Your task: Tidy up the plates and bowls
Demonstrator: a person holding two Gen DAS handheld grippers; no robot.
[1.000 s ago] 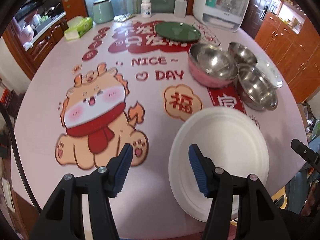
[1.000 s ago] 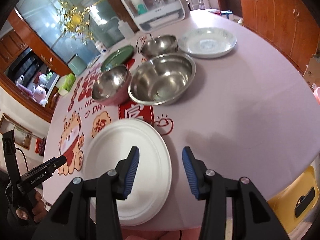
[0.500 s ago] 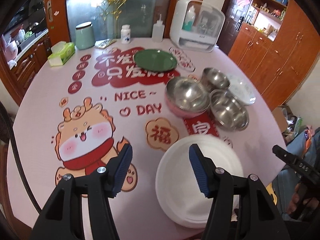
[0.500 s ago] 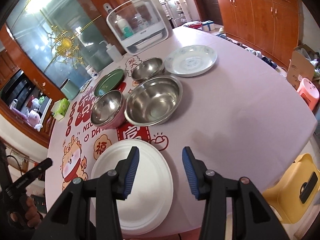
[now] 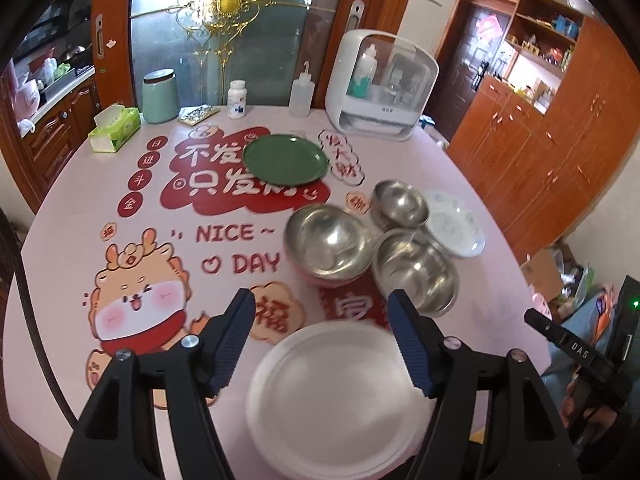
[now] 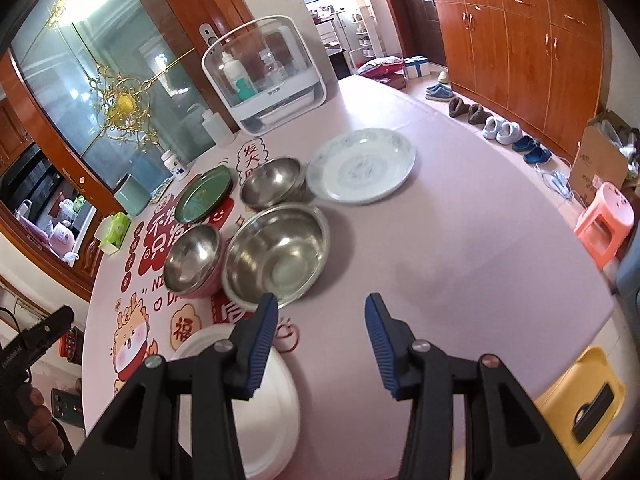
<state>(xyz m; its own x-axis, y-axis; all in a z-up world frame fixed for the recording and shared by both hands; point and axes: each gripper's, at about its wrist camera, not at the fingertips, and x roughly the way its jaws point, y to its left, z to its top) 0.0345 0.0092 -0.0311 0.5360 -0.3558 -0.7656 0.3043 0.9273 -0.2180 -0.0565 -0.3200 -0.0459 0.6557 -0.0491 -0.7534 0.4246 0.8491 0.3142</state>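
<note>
A white plate (image 5: 332, 396) lies at the table's near edge, also in the right wrist view (image 6: 276, 408). Behind it stand a pink-sided steel bowl (image 5: 328, 242), a larger steel bowl (image 5: 416, 270) and a small steel bowl (image 5: 400, 204). A patterned white plate (image 5: 454, 222) lies right of them and a green plate (image 5: 285, 159) farther back. My left gripper (image 5: 322, 340) is open and empty above the white plate. My right gripper (image 6: 320, 344) is open and empty over the table's near right side.
A white countertop cabinet (image 5: 380, 88), a squeeze bottle (image 5: 301, 94), a pill bottle (image 5: 237, 100), a green canister (image 5: 160, 96) and a tissue box (image 5: 114, 128) line the far edge. A pink stool (image 6: 604, 224) and yellow chair (image 6: 580, 400) stand beside the table.
Both grippers have pulled back and up from the table, so the plates and bowls look smaller and farther away. Both stay open and empty.
</note>
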